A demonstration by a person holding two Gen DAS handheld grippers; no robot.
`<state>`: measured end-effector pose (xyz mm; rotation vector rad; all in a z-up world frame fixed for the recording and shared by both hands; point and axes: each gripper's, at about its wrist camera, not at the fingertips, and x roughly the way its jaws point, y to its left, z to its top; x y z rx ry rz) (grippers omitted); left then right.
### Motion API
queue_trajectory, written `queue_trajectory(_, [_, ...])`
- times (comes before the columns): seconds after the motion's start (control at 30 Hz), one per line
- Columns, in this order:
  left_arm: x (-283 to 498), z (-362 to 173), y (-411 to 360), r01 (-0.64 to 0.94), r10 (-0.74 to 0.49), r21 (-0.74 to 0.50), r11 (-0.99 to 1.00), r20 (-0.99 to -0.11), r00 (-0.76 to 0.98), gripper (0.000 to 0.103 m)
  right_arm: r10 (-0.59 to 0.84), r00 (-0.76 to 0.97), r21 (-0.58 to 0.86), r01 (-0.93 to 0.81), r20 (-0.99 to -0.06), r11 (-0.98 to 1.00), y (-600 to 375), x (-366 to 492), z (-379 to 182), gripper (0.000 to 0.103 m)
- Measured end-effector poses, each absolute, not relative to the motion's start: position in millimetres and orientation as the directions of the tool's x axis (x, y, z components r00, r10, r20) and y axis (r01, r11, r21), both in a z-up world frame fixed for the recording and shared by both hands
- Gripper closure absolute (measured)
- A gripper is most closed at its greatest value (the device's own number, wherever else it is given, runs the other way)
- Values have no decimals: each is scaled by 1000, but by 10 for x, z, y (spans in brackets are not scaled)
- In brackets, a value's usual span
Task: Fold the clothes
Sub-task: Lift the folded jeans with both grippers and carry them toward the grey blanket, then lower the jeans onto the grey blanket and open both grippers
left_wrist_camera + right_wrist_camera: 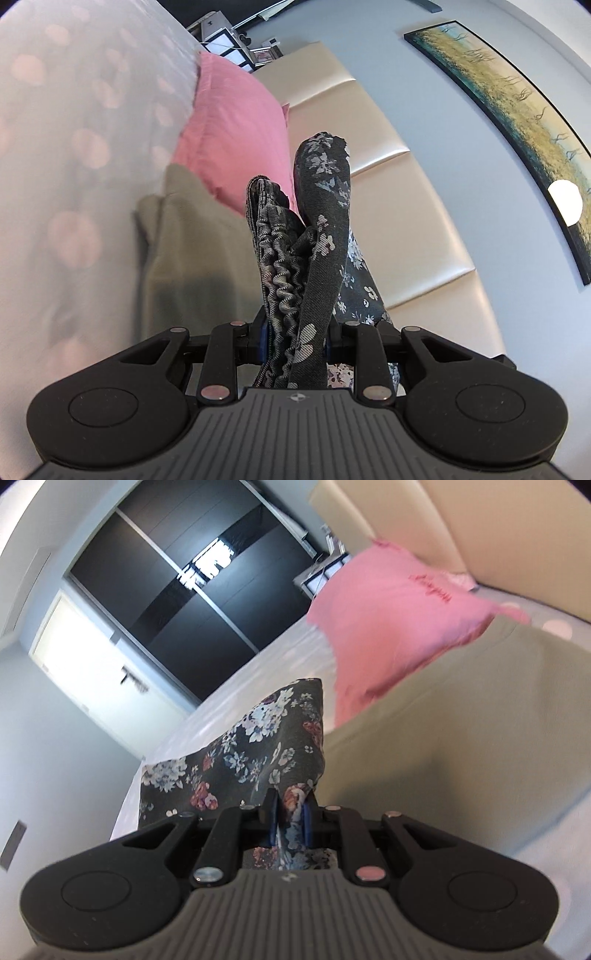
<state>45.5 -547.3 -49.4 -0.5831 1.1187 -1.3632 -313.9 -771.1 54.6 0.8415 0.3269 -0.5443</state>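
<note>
Floral garment (236, 760) clamped, both tongs (295, 339) (290, 812) raised

Bunched floral garment (321, 236) hides the left gripper's (295, 339) fingertips.

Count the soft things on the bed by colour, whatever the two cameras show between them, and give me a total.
Pink pillow: 1
Olive-green cloth lying beside the pillow: 1
Dark floral garment, gripped by both the left gripper and the right gripper: 1
Total: 3
</note>
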Motion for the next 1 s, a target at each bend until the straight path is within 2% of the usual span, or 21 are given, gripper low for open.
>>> queue_trajectory(0.33, [467, -997, -6224, 445, -949, -876, 188, -280, -149, 80, -381, 784, 602, 621, -491, 502, -8547, -2954, 23, 88])
queue_trajectory(0.7, [543, -1451, -6373, 472, -873, -801, 367, -473, -123, 78, -401, 685, 525, 726, -608, 444, -8765, -2734, -735, 86])
queue_trajectory(0.9, [542, -1098, -6264, 572, -837, -711, 409, -542, -75, 73, -489, 608, 450, 793, -626, 411, -8678, -2731, -607, 68])
queue_trajectory(1.0, [544, -809, -6124, 630, -846, -661, 407, -533, -13, 73, -521, 605, 424, 796, -602, 433, -8545, -2836, -451, 68])
